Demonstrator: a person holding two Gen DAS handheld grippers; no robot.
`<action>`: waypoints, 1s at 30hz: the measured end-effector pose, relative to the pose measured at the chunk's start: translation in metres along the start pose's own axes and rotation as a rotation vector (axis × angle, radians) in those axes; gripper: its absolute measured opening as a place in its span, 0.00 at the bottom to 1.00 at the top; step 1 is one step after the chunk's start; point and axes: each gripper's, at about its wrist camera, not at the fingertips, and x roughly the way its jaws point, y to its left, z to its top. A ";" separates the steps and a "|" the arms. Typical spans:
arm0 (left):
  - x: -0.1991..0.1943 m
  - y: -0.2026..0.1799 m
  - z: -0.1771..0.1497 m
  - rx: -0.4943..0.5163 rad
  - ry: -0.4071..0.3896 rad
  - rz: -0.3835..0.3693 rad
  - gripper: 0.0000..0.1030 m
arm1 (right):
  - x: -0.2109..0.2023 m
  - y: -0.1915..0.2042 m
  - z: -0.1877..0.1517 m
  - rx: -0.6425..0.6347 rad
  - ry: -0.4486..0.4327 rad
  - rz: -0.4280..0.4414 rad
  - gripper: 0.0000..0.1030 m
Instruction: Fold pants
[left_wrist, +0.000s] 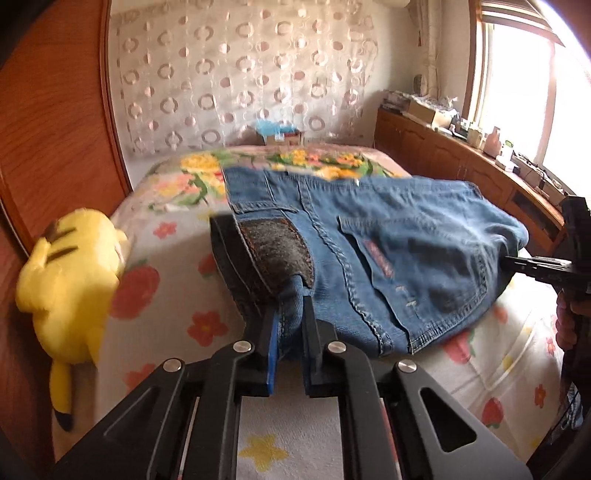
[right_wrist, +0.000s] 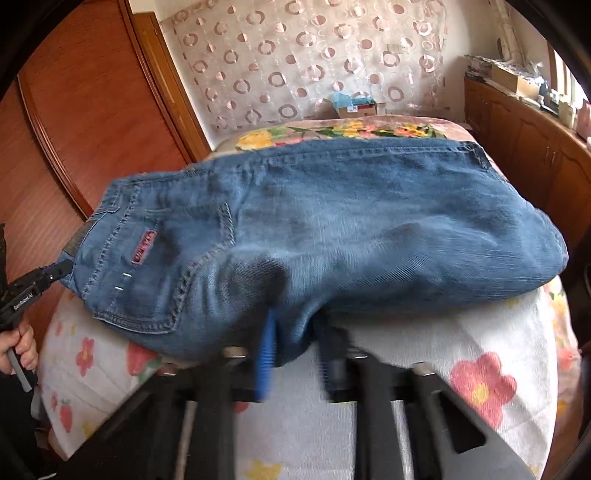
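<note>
Blue jeans (left_wrist: 406, 240) lie folded across a flower-print bed (left_wrist: 166, 295), back pockets up and a dark leather patch at the waistband. In the left wrist view my left gripper (left_wrist: 291, 310) is shut on the waistband edge just below that patch, and the cloth bunches between the pads. My right gripper (left_wrist: 517, 264) reaches into the jeans' right end. In the right wrist view the jeans (right_wrist: 351, 221) fill the middle. There my right gripper (right_wrist: 295, 332), blurred, is shut on a fold of denim at the near edge. My left gripper (right_wrist: 55, 271) bites the waistband at far left.
A yellow plush toy (left_wrist: 70, 291) lies at the bed's left edge against a wooden wardrobe (left_wrist: 55, 129). A low wooden cabinet (left_wrist: 461, 162) with clutter runs under the window on the right. A box (left_wrist: 280, 134) sits beyond the bed's far end. A person's hand (right_wrist: 22, 347) holds the left handle.
</note>
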 end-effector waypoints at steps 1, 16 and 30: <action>-0.004 0.000 0.003 0.003 -0.009 0.001 0.10 | -0.003 0.000 0.001 0.006 -0.008 0.020 0.06; -0.122 0.019 0.000 -0.018 -0.180 0.078 0.09 | -0.092 0.070 -0.020 -0.146 -0.164 0.078 0.03; -0.116 0.026 -0.097 -0.059 0.031 0.091 0.14 | -0.077 0.067 -0.066 -0.140 -0.036 0.127 0.12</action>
